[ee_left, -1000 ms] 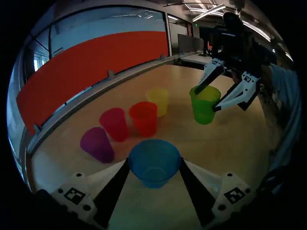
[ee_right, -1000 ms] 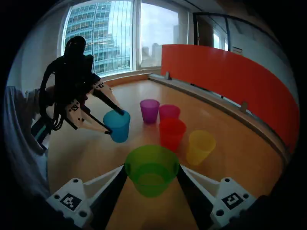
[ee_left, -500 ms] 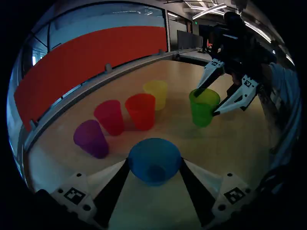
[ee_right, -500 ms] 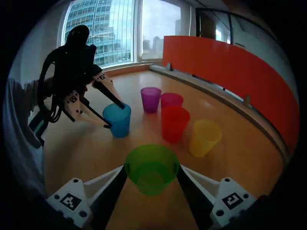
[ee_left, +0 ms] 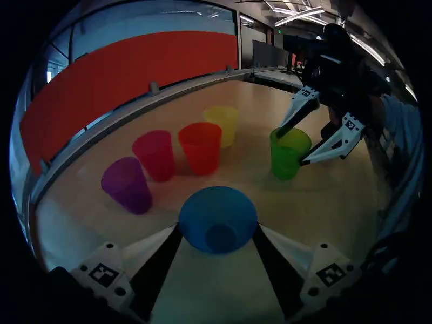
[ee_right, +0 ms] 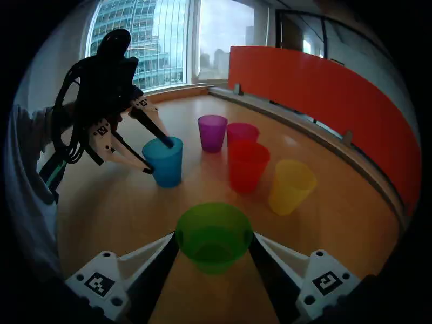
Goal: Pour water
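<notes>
A: State of left gripper (ee_left: 217,237)?
B: Both fingers press the blue cup (ee_left: 217,216), upright; resting or lifted off the table (ee_left: 324,200), cannot tell.
A: And right gripper (ee_right: 214,245)?
B: Both fingers press the green cup (ee_right: 214,229), upright, near the yellow cup (ee_right: 290,186).

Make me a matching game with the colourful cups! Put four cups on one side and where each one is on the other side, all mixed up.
Cups:
1. blue plastic cup
2. green plastic cup
3. purple plastic cup
4. yellow plastic cup

Places:
A. gripped by the right gripper
B. gripped by the left gripper
C. standing at one end of the row, beside the red plastic cup
D. standing at the other end of the row, beside the pink plastic cup

Pairs: 1-B, 2-A, 3-D, 4-C.
</notes>
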The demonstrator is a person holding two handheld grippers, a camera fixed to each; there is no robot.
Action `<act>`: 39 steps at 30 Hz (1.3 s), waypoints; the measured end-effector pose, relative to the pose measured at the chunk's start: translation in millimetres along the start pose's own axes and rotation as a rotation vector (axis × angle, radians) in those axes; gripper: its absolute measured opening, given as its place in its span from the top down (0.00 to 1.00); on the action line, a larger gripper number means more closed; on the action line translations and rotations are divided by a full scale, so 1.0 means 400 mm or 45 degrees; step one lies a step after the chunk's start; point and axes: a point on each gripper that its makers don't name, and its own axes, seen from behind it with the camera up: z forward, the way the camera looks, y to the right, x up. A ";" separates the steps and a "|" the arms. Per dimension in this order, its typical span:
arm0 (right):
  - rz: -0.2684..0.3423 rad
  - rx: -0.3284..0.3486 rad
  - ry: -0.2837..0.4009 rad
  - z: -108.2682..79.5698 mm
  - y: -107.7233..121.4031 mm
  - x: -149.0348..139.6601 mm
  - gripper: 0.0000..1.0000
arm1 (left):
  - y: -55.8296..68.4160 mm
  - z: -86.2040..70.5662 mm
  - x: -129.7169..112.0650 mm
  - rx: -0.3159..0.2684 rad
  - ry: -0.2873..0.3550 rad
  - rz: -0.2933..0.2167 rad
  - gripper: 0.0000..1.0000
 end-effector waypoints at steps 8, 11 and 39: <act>0.001 -0.009 -0.001 -0.008 0.001 -0.013 0.08 | -0.009 -0.007 -0.016 0.019 -0.028 0.008 0.00; 0.008 -0.014 0.001 -0.011 0.002 -0.017 0.08 | -0.008 -0.011 -0.022 0.021 -0.034 0.010 0.00; 0.063 -0.107 0.014 -0.101 0.028 -0.077 0.00 | -0.016 -0.075 -0.085 0.067 -0.029 -0.100 0.00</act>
